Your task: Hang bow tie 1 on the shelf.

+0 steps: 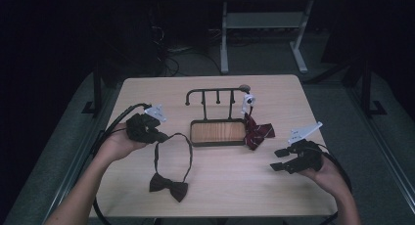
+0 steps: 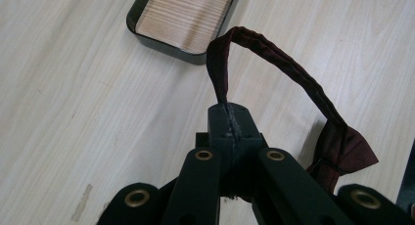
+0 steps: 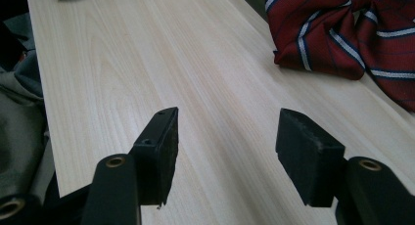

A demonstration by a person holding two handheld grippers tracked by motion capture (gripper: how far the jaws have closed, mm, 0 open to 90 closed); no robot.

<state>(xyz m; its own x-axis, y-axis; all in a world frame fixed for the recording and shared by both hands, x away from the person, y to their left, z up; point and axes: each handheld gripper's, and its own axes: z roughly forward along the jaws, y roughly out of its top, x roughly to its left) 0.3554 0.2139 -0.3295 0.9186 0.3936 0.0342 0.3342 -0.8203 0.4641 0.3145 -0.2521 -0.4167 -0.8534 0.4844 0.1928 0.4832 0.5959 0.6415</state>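
The left tool [image 1: 159, 135] sits at the left of the tabletop [image 1: 147, 90], just left of the wooden tray [image 1: 218, 132]. Its jaws are closed tight on the neck strap [image 2: 274, 56] of a dark maroon bow tie [image 1: 169, 186]. In the left gripper view the strap rises out of the pinched jaw tips, arches over toward the tray's near corner [image 2: 183, 51] and comes down to the bow [image 2: 342, 151], which lies on the tabletop [image 2: 73, 98] beside the tool. In the high view the strap loops from the tool toward the tray's front edge and back down, and the bow rests on the tabletop in front of the tray, toward the person's side.

The tray, with a dark rim and a light wood floor, stands at the middle of the tabletop. A black hook rack [image 1: 215, 92] rises from behind it, and a small white clip-like piece [image 1: 248, 101] hangs at the rack's right end. A red striped bow tie [image 1: 258, 132] lies against the tray's right side, touching it.

The right tool [image 1: 278, 159] is held to the right of the tray, well apart from it. Its jaws stand wide open with nothing between them; in the right gripper view bare tabletop [image 3: 147, 63] shows between the two pads, and the red striped bow tie [image 3: 342, 34] lies beyond them.
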